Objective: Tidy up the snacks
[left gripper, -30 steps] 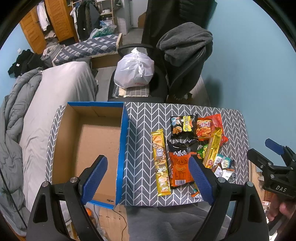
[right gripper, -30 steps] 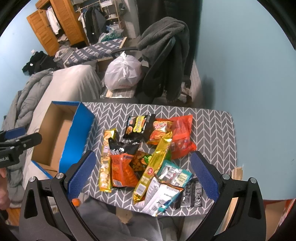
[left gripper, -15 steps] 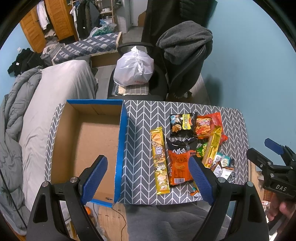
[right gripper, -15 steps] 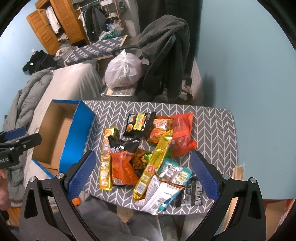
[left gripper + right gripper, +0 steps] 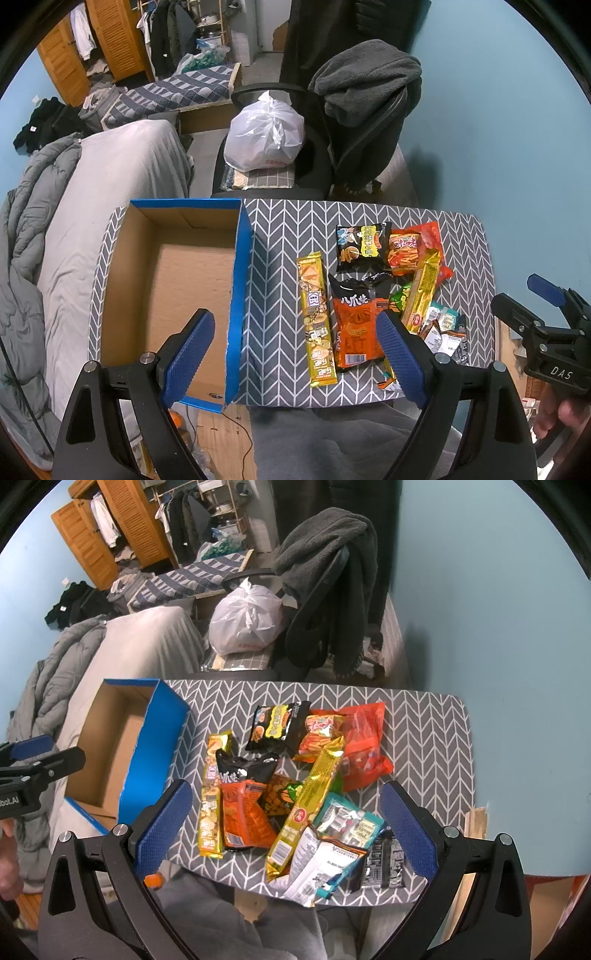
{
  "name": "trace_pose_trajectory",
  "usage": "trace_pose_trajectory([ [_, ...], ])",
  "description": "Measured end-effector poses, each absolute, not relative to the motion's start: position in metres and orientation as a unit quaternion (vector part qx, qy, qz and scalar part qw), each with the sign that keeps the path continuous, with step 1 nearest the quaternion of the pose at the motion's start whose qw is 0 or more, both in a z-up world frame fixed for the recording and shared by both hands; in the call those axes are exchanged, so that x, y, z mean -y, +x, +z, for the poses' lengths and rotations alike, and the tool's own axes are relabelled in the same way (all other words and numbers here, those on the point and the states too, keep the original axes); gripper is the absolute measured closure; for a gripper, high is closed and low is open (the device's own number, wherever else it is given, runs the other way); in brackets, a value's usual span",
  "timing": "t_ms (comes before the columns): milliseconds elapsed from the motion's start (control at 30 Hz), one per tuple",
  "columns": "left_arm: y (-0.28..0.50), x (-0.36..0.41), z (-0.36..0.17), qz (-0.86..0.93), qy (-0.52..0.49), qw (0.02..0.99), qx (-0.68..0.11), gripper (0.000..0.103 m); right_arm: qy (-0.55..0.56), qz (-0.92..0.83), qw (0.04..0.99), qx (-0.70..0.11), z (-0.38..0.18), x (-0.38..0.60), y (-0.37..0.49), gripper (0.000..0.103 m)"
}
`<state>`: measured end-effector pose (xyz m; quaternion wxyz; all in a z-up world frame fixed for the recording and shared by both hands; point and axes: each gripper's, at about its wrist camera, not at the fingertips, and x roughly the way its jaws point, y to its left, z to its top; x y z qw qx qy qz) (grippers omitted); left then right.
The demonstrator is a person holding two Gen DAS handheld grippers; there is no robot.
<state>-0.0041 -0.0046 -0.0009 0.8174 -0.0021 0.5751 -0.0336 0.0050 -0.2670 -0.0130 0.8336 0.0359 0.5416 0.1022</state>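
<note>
Holding my left hand-held gripper point(image 5: 293, 354) released above the table point(image 5: 280, 229), I see the cardboard box point(image 5: 162, 273) at left, the snacks point(image 5: 354, 321) piled right of it, and my right hand-held gripper point(image 5: 282, 829) released over them.

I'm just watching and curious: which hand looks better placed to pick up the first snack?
Probably the right. The right gripper hangs over the snack pile, jaws open. The left gripper straddles the wall of the cardboard box, beside the pile.
</note>
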Motion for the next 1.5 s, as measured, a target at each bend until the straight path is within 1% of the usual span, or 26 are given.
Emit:
trace_pose_trajectory([
  [1233,-0.004,0.014,-0.001,-0.037,-0.006,0.815,-0.578,0.013,0.039,0.104,0.832,-0.544,-0.014,0.27,0.004,0.002],
  [1500,-0.001,0.016,-0.01,-0.038,0.002,0.811,-0.584,0.013,0.041,0.099,0.83,-0.547,-0.018,0.275,0.001,0.002],
])
